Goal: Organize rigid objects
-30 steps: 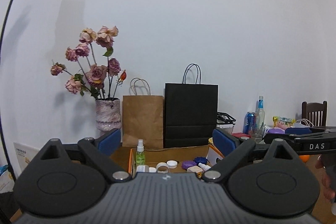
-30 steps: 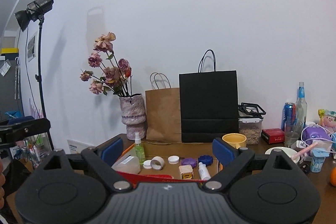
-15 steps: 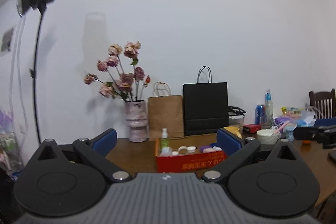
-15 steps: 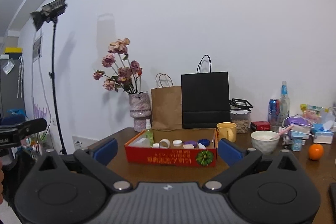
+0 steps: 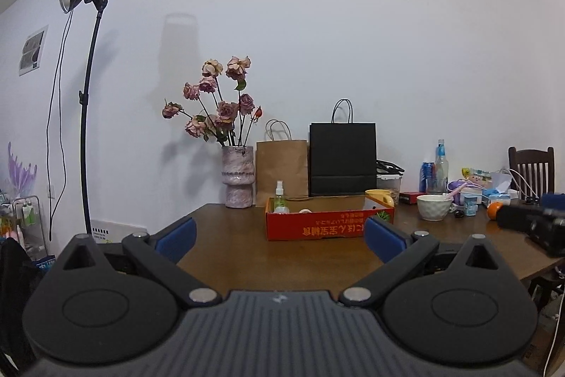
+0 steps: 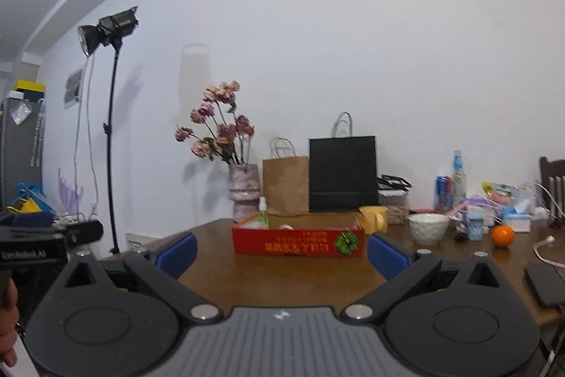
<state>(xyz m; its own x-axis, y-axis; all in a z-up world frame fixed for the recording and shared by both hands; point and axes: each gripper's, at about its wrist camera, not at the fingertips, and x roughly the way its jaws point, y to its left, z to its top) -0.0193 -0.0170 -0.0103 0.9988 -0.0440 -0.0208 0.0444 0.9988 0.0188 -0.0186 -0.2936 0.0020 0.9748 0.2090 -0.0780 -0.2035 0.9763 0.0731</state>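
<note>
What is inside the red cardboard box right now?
Above the red cardboard box wall, a green spray bottle stands at its left end and a white ring-shaped piece shows; the front wall hides everything lower.

The red box (image 5: 328, 228) has tall sides, so most of the small things inside are hidden. Only the top of a green spray bottle (image 5: 279, 196) pokes out. The words on the box are too small to read. A dark chair (image 6: 554, 186) is cut off at the picture's edge. The flowers (image 6: 219, 126) look blurry in the right wrist view.
</note>
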